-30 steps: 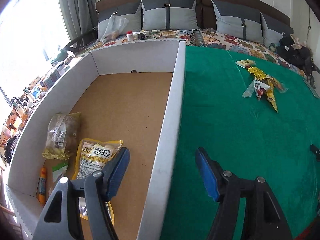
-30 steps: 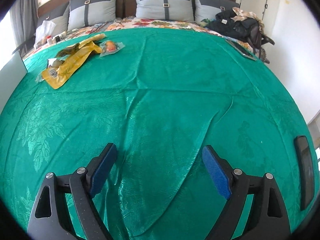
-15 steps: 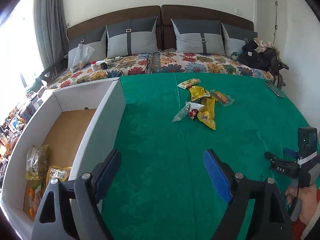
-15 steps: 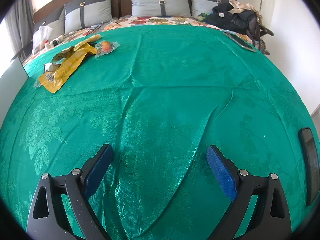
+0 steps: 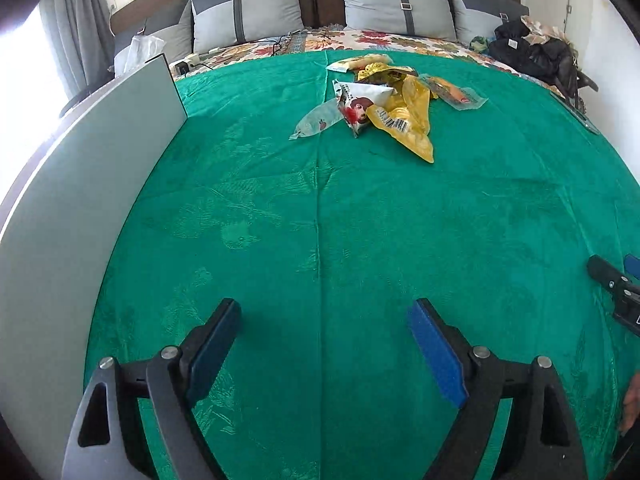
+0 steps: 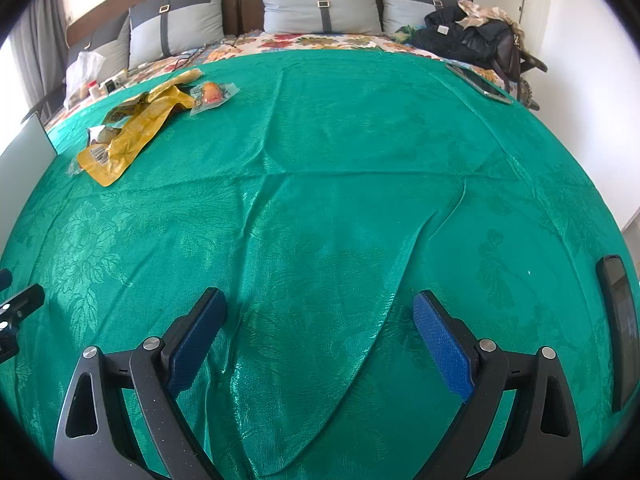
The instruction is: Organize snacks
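A heap of snack packets lies far ahead on the green cloth: a long yellow bag, a white packet with a red figure, a clear sachet and an orange packet. The heap also shows in the right wrist view at the far left. My left gripper is open and empty above the cloth, beside the white box wall. My right gripper is open and empty over a fold in the cloth. The right gripper's tip shows at the left wrist view's right edge.
The green cloth covers the bed. A dark phone lies at the right edge, a tablet at the far right. Grey pillows and a dark bag stand at the head. A plastic bag and small bottles sit far left.
My left gripper has swung right from over the box interior to the green cloth, facing the snack heap; the box's inside is out of sight. The right gripper has hardly moved.
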{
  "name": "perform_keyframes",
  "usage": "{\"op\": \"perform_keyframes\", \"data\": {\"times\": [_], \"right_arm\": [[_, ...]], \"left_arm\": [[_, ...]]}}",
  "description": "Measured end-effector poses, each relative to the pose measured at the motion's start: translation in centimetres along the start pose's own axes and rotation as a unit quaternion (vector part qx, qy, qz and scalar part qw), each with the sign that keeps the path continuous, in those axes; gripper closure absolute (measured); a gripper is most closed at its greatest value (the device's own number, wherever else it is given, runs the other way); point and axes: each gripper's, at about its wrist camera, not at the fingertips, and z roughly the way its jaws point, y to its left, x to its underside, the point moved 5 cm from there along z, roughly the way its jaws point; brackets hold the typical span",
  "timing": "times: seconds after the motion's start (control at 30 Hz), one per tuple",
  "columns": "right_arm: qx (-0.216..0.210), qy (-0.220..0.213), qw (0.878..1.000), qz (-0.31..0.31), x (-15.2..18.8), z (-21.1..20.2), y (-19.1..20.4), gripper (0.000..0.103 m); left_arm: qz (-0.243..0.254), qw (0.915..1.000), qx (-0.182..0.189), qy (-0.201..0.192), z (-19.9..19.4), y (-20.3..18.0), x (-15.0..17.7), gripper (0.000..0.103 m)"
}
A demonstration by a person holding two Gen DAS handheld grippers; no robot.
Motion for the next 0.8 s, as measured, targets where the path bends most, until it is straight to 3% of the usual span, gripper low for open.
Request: {"op": "perform_keyframes", "data": {"times": [0.13, 0.5, 0.6, 0.7, 0.8], "right_arm": [[0.0, 0.0, 1.0, 0.0, 0.0, 0.0, 0.0, 0.007], [-0.006, 0.0, 1.0, 0.002, 0.1, 0.0, 0.0, 0.006], [-0.024, 0.023, 0.999, -0.023, -0.3, 0.2, 0.3, 0.006], [-0.059, 0.079, 0.995, -0.026, -3.2, 1.3, 0.7, 0.007], [-0.077, 0.072, 0.994, 0.016, -9.2, 2.5, 1.5, 0.007]], "left_arm": [[-0.04, 0.9991, 0.004, -0.008, 0.3, 1.4, 1.0, 0.0], [-0.038, 0.9992, 0.004, -0.01, 0.2, 1.7, 1.3, 0.0], [-0.005, 0.9998, 0.019, -0.001, 0.1, 1.6, 1.2, 0.0], [0.045, 0.9975, 0.05, 0.024, 0.4, 2.6, 0.8, 0.0], [0.031, 0.9983, 0.048, 0.016, 0.7, 4.8, 0.5, 0.0]]}}
